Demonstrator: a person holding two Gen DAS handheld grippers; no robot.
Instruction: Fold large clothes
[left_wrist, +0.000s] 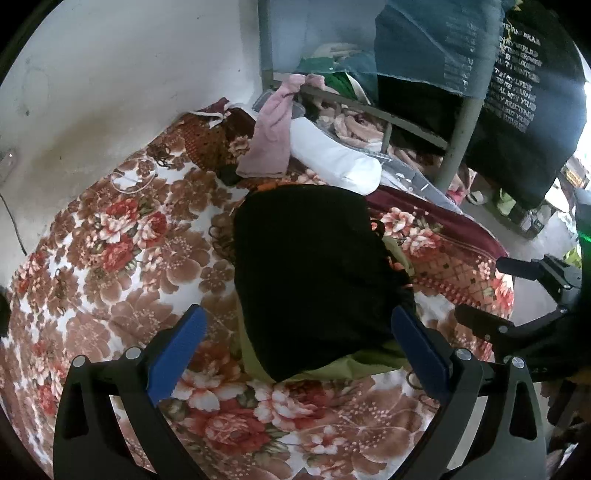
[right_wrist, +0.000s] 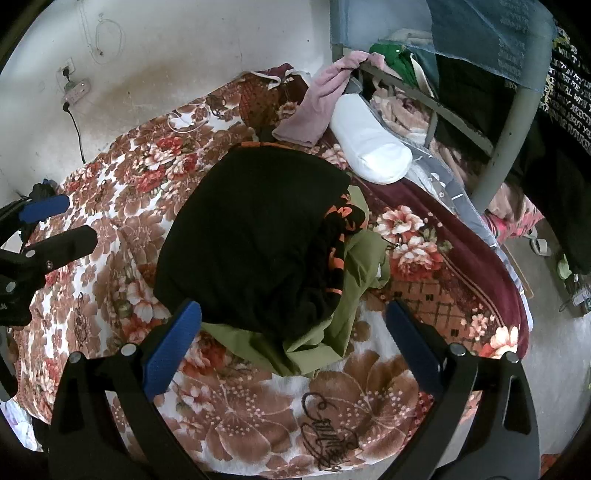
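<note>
I see a folded black garment (right_wrist: 255, 236) lying on an olive-green garment (right_wrist: 325, 332) on the floral blanket (right_wrist: 236, 410). My left gripper (left_wrist: 295, 354) and right gripper (right_wrist: 291, 347) hover above, jaws apart, empty.

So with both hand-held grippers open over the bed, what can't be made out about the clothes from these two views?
- Olive-green garment: mostly buried under the folded black garment in both views; its type and extent are hidden.
- Orange-and-black striped fabric: only an edge shows in the right wrist view; whether it is a separate piece is unclear.
- White printed text on the hanging black T-shirt: blurred and cut off at the frame edge.
</note>
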